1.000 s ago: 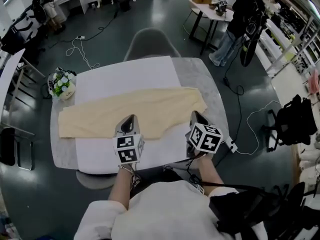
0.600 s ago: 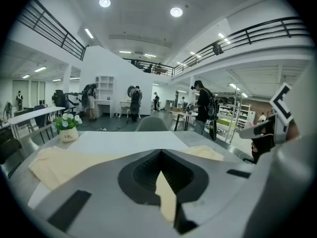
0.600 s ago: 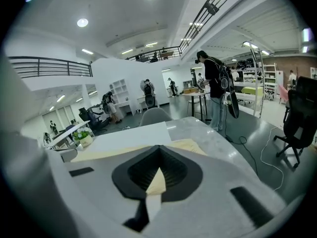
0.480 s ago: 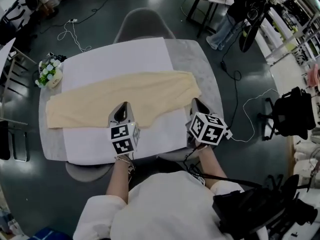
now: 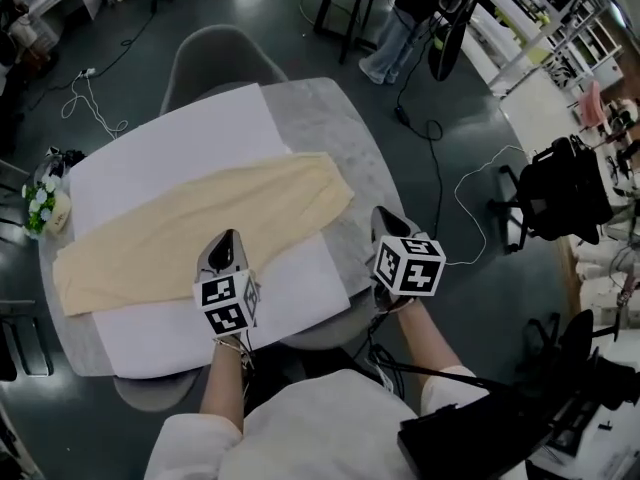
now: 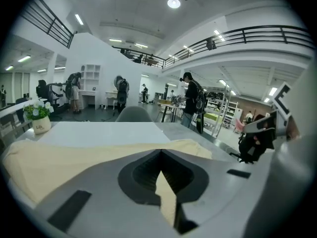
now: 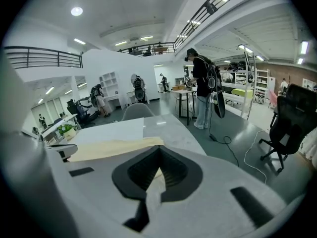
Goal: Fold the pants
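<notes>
Pants (image 5: 190, 233) lie flat as one long strip, diagonal across white sheet (image 5: 170, 148), centre-left of frame. Looks halved lengthwise already; crosswise folds all left. Left gripper (image 5: 226, 238) and right gripper (image 5: 381, 218) both closed, empty, lower centre.

Head view: mounted above the table (image 5: 345, 143), facing steeply down. Left and right gripper views: low, close over the near edge, facing 12 o'clock across it. All three share the pants (image 5: 200, 230).

pants (image 5: 200, 233): cream cloth, matt | tbl top (image 5: 342, 146): grey stone-look, smooth | floor (image 5: 290, 38): dark, glossy
</notes>
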`<act>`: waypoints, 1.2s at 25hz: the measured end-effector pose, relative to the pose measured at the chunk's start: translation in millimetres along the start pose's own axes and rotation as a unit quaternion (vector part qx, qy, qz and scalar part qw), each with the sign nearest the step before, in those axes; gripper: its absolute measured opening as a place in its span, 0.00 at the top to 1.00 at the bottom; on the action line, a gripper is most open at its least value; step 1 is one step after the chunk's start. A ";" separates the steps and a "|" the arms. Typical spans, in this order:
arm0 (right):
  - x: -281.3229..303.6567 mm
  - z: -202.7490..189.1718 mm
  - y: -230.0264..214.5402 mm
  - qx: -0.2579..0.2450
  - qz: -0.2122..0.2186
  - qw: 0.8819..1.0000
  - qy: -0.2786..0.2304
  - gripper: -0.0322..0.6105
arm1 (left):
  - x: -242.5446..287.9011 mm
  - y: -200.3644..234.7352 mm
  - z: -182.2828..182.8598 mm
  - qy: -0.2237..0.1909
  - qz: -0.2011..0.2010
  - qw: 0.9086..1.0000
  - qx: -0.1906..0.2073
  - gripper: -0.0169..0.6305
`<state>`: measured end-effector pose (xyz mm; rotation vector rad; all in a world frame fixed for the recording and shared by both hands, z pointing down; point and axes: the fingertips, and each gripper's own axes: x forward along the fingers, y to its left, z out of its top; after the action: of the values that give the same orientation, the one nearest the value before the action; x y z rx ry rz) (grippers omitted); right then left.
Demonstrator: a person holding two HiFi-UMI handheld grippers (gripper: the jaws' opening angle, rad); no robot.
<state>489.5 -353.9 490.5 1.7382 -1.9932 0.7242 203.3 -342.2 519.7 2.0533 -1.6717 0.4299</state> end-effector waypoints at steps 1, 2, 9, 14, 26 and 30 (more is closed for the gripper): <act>9.6 -0.2 -6.0 0.001 0.004 1.000 0.003 0.96 | 7.2 -4.3 -2.3 0.006 -0.001 1.000 0.004 0.97; 19.9 -0.2 -10.9 0.002 0.011 1.000 0.006 0.96 | 14.3 -8.2 -4.3 0.012 -0.003 1.000 0.006 0.97; 96.1 -8.1 -26.5 -0.013 0.053 0.998 0.039 0.96 | 49.9 -17.3 -19.0 0.035 0.007 0.999 -0.001 0.97; 136.9 -19.9 -30.3 -0.032 0.078 0.994 0.065 0.87 | 65.8 -12.3 -31.6 0.046 0.020 0.999 -0.019 0.97; 197.2 -33.5 -13.3 -0.091 0.121 0.982 0.110 0.77 | 78.4 13.1 -40.6 0.053 0.068 0.996 -0.034 0.97; 208.5 -40.9 -9.2 -0.100 0.129 0.979 0.125 0.72 | 77.4 19.9 -46.1 0.056 0.077 0.995 -0.039 0.97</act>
<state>465.9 -492.8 649.9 1.2243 -2.0527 0.7528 202.5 -385.6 601.2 1.8170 -1.7576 0.5128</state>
